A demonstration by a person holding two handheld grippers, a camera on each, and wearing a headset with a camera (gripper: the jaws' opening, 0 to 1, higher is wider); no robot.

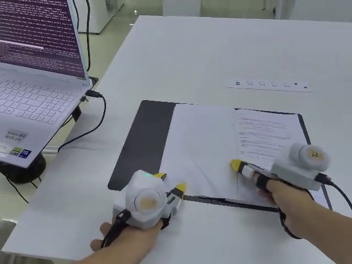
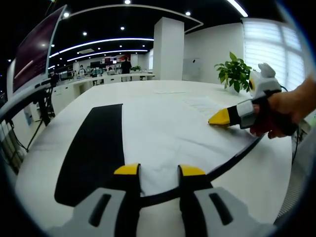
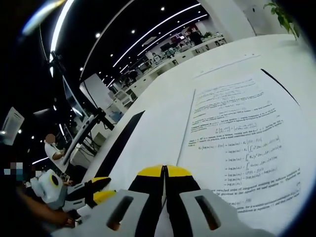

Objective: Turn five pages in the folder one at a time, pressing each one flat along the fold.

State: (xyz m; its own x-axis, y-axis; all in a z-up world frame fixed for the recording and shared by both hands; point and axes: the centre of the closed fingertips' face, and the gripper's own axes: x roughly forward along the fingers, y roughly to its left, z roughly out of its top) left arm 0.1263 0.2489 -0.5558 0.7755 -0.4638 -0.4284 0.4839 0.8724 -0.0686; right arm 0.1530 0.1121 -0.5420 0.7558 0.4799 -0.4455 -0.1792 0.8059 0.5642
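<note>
Folder (image 1: 148, 137) is lying open at the centre of the white table (image 1: 220, 49), black cover showing at 9 o'clock, and a turned page (image 1: 203, 148) is lying blank side up across the middle with the printed page (image 1: 269, 135) facing up at 3 o'clock. Right gripper (image 1: 237, 164) is sitting at about 4 o'clock of the folder, jaws pressed together with nothing between them, tip down on the paper right beside the fold, so I'm reading this as the flattening step for the current page. Left gripper (image 1: 170, 183) is sitting at 7 o'clock on the folder's near edge, jaws spread and gripping nothing. At least one page is looking turned; I can't tell from the stack how many of the five are done, so I'm assuming more turns are coming. The turned sheet is showing faint creases and looking not fully flat. Around it: laptop (image 1: 33, 93) at 10 o'clock with a cable (image 1: 99, 118) trailing towards the cover, power strip (image 1: 269, 84) at 1 o'clock, both apart from the pages. Nothing is blocking the fold.
</note>
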